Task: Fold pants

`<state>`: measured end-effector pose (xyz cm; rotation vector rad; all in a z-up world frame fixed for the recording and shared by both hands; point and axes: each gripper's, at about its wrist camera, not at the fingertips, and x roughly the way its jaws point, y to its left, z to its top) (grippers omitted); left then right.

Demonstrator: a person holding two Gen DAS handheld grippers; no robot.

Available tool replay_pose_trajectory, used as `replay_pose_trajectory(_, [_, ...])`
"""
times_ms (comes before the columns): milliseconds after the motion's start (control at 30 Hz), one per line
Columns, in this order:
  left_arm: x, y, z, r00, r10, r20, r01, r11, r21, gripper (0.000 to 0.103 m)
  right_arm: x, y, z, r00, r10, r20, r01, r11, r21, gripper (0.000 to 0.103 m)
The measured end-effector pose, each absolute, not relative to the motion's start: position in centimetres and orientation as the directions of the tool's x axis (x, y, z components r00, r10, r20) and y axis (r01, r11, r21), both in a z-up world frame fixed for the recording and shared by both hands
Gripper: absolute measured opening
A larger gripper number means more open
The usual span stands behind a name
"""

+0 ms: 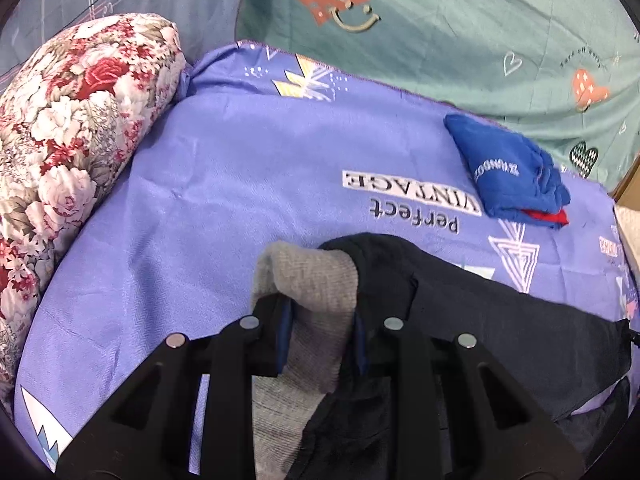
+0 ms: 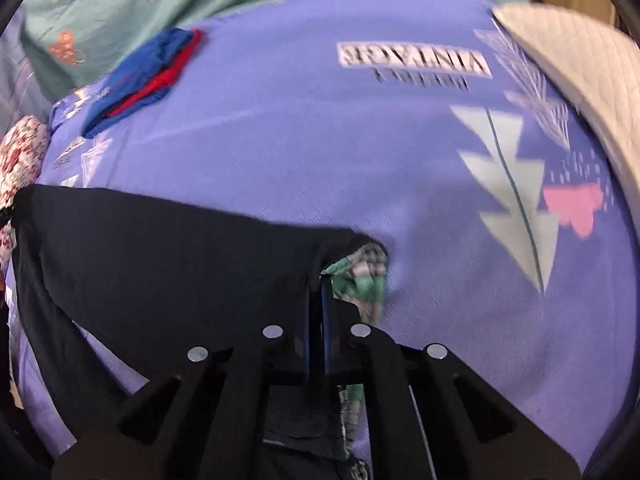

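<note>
Dark navy pants (image 1: 500,320) with a grey ribbed band (image 1: 316,292) hang between my two grippers over the purple printed sheet (image 1: 240,184). My left gripper (image 1: 320,320) is shut on the grey band at one corner of the pants. In the right wrist view my right gripper (image 2: 320,304) is shut on the other corner of the pants (image 2: 168,264), where a green plaid lining (image 2: 360,280) shows. The dark cloth is stretched between the two grippers, lifted a little above the sheet.
A folded blue and red garment (image 1: 516,176) lies at the far side of the sheet; it also shows in the right wrist view (image 2: 140,76). A floral pillow (image 1: 76,140) is at the left. A teal quilt (image 1: 480,28) lies behind. A cream quilted cover (image 2: 592,80) is at the right.
</note>
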<state>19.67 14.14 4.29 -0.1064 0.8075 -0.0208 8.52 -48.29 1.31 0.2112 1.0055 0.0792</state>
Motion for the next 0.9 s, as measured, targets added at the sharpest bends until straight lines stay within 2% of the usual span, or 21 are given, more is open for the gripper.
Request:
replay_pose_trajectory(167, [19.1,14.1,6.4,0.729,-0.058,-0.682,-0.028,0.993,-0.114,0.025,10.6,-49.4,7.2,0.671,0.152,-0.726,0.028,0.973,0.230,0.004])
replay_pose_trajectory(300, [20.4,14.4,6.1,0.723,-0.033,-0.690,-0.062,0.992,-0.112,0.026,12.7,-50.9,8.3,0.722,0.085,-0.687,0.096,0.971,0.221,0.004])
replay_pose_trajectory(333, [20.9,14.4,5.5,0.709,-0.025,-0.705,-0.070,0.992,-0.106,0.029,13.2,-51.5,7.7,0.723,0.059,-0.688,0.133,0.966,0.222,0.004])
replay_pose_trajectory(400, [23.3,14.1,2.9,0.619,0.001,-0.785,-0.078,0.995,-0.060,0.045,14.5,-52.3,5.7,0.691,0.023,-0.722,0.184,0.961,0.207,0.007])
replay_pose_trajectory(500, [26.1,14.6,-0.9,0.492,0.033,-0.870,-0.086,0.996,-0.011,0.067,16.0,-53.4,1.4,0.554,-0.081,-0.828,0.312,0.943,0.117,0.043])
replay_pose_trajectory(600, [25.1,16.7,0.8,0.521,-0.016,-0.853,-0.126,0.987,-0.096,0.072,14.1,-54.0,1.6,0.559,-0.145,-0.816,0.355,0.932,0.078,0.046])
replay_pose_trajectory(667, [23.1,17.7,3.1,0.568,-0.020,-0.823,-0.125,0.986,-0.110,0.078,12.0,-54.0,3.0,0.576,-0.170,-0.800,0.357,0.932,0.059,0.064])
replay_pose_trajectory(733, [20.3,18.6,5.0,0.598,0.008,-0.801,-0.130,0.988,-0.088,0.082,9.0,-53.9,4.3,0.586,-0.194,-0.787,0.360,0.932,0.039,0.093])
replay_pose_trajectory(800, [16.4,19.3,5.9,0.598,-0.006,-0.802,-0.119,0.988,-0.096,0.082,5.6,-54.0,5.0,0.596,-0.183,-0.782,0.359,0.932,0.056,0.102])
replay_pose_trajectory(900, [11.4,19.7,5.0,0.563,-0.053,-0.825,-0.094,0.987,-0.127,0.082,0.1,-53.6,4.8,0.591,-0.094,-0.801,0.351,0.924,0.150,0.102])
